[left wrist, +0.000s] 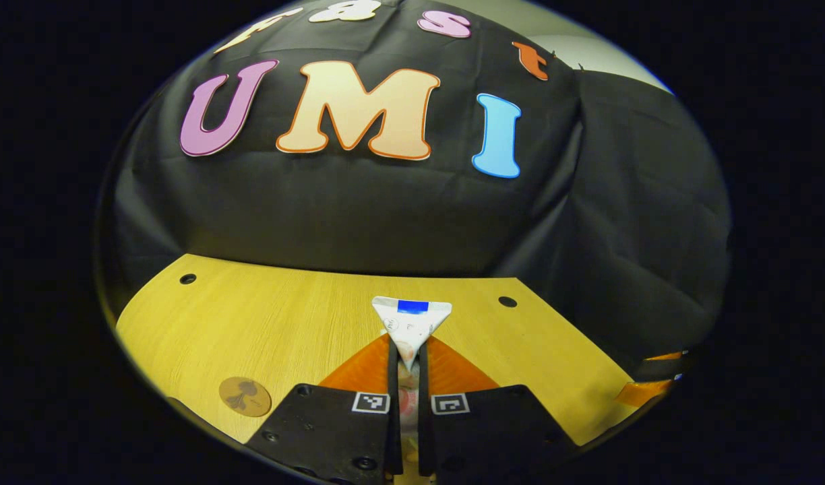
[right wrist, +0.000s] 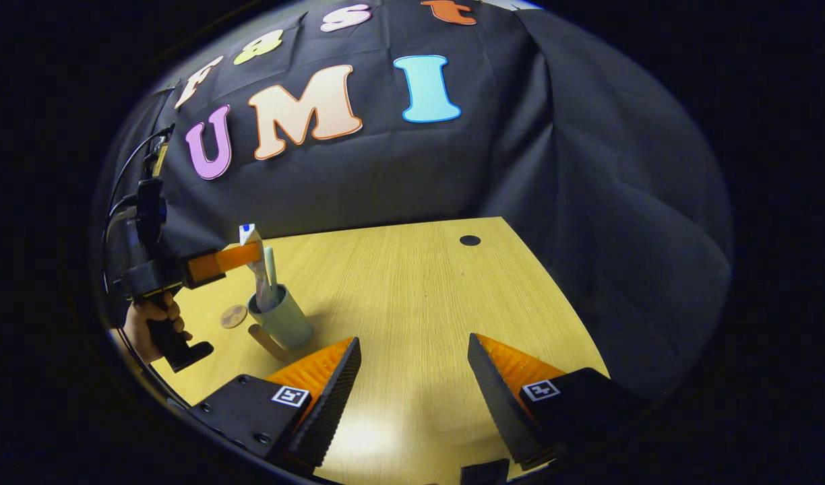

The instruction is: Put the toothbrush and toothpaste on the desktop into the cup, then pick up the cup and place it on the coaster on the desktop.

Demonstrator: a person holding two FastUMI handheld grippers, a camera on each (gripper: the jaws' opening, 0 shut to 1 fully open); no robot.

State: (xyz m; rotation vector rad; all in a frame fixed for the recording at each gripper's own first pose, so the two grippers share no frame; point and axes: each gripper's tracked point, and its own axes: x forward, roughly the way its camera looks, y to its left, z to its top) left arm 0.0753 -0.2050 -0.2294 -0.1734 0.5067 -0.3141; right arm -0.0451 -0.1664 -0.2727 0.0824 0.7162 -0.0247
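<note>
In the left gripper view my left gripper (left wrist: 408, 345) is shut on the white toothpaste tube (left wrist: 411, 316), whose flat crimped end with a blue patch sticks out past the fingertips. The right gripper view shows that tube (right wrist: 253, 250) held upright by the left gripper (right wrist: 240, 256), its lower end inside the grey-green cup (right wrist: 284, 322). A pale toothbrush (right wrist: 270, 264) stands in the cup beside it. The round brown coaster (right wrist: 234, 316) lies on the table just left of the cup, also seen low on the left as the coaster (left wrist: 245, 396). My right gripper (right wrist: 412, 347) is open over bare table, right of the cup.
The wooden table (right wrist: 419, 289) has small dark holes (right wrist: 470, 240) near its back edge, where the black cloth wall rises. A hand (right wrist: 148, 322) holds the left gripper's handle at the table's left edge. A short brown strip (right wrist: 267, 342) lies at the cup's foot.
</note>
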